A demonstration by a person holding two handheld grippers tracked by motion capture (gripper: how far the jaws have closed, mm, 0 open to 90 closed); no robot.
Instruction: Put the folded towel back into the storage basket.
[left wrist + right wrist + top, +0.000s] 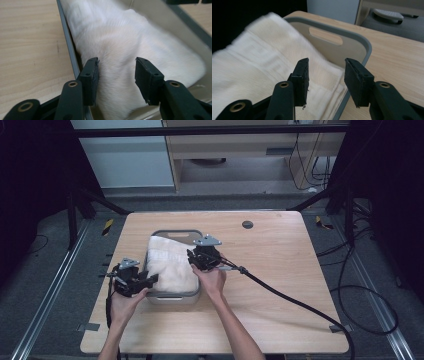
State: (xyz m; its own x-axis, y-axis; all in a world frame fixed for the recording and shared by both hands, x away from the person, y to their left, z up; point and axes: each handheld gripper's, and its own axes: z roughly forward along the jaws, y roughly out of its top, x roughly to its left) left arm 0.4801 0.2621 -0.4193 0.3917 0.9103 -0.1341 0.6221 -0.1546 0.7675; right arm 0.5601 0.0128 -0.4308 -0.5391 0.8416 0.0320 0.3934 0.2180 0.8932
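Observation:
A folded white towel (170, 264) lies in a grey-rimmed tray (176, 233) on the wooden table. My left gripper (150, 280) is at the tray's left front edge, pointing right at the towel. In the left gripper view its jaws stand open just above the towel (140, 40), with the tray rim (67, 42) beside the left jaw. My right gripper (192, 259) hovers over the towel's right edge. In the right gripper view its jaws stand open above the towel (262, 65), near the tray's far wall with a handle slot (325, 36).
A small dark round insert (247, 224) sits in the table top at the back right. A thick black cable (290, 297) trails from the right gripper across the table to the right front. Bare wood lies right of the tray.

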